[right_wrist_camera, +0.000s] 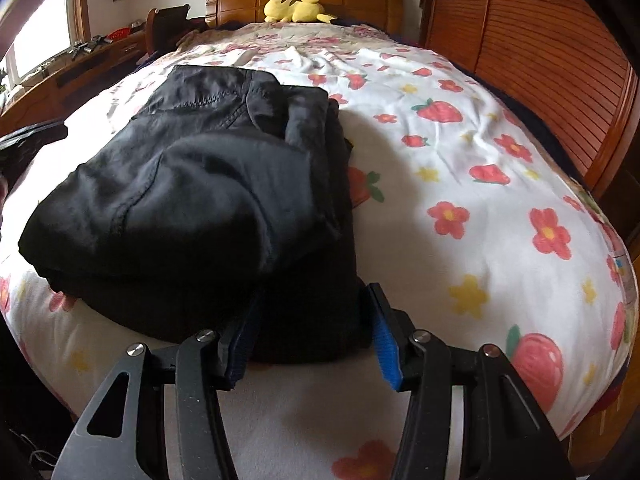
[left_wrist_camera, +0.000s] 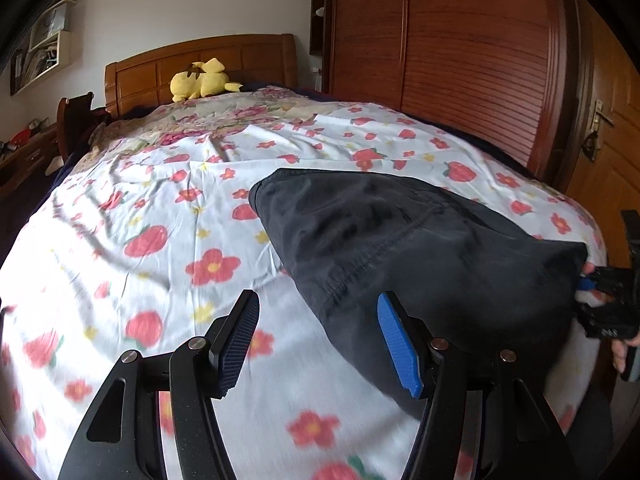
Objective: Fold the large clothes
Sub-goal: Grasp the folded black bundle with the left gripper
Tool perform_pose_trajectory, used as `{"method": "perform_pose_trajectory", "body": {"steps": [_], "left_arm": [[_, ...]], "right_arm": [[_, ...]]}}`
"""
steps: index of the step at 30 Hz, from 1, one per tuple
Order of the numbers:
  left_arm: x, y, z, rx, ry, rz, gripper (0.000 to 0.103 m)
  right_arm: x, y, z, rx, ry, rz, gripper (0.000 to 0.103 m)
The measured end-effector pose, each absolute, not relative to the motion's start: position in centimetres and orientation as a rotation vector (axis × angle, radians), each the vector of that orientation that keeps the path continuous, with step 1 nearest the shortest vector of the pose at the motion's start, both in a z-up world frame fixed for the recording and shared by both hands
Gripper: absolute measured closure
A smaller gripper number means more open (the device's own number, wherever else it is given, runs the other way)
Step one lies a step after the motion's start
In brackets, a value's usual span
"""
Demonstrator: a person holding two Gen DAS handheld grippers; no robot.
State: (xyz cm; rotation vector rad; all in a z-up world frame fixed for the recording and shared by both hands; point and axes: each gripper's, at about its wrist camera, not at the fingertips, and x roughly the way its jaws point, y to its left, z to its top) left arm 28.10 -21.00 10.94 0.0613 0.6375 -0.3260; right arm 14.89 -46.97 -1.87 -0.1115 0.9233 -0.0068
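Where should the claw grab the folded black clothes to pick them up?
Probably at the near folded edge of the black clothes, coming in low from the foot of the bed. There the layers stack into one thick lip, and the right claw already straddles that edge, so one pinch could catch every layer. The far side looks looser and rumpled.

A home bedroom: bed point(left_wrist_camera: 120, 216), wooden headboard point(left_wrist_camera: 248, 60), wardrobe point(left_wrist_camera: 460, 60)
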Motion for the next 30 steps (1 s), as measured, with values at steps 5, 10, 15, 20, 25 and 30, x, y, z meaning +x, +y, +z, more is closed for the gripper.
{"method": "perform_pose_trajectory", "body": {"steps": [5,10,15,20,25,30], "left_arm": [[33.1,-22.2,10.1,0.08,0.687,-0.32,0.039],[36.6,-23.3,9.4,0.112,0.71,-0.311,0.039],[40.0,-23.6,8.9,0.105,0.738,-0.297,0.039],[42.4,-23.6,9.5,0.088,0.712,-0.286,0.039],[45.1,-23.8,8.4,0.078,0.743,-0.281,0.039],[46.7,-24.4,6.1,0.071,0.786,-0.291,0.039]], "right_arm": [[15.1,-47.9,-2.6,-0.052,0.926,-0.004,0.037],[14.8,-48.5,-2.8,-0.007,0.911,0.014,0.036],[14.9,-48.2,-2.9,-0.029,0.901,0.015,0.036],[14.9,-48.2,-3.1,-0.026,0.894,0.021,0.035],[14.9,-48.1,-3.3,-0.019,0.888,0.022,0.034],[14.9,-48.0,-3.3,-0.018,0.889,0.021,0.033]]}}
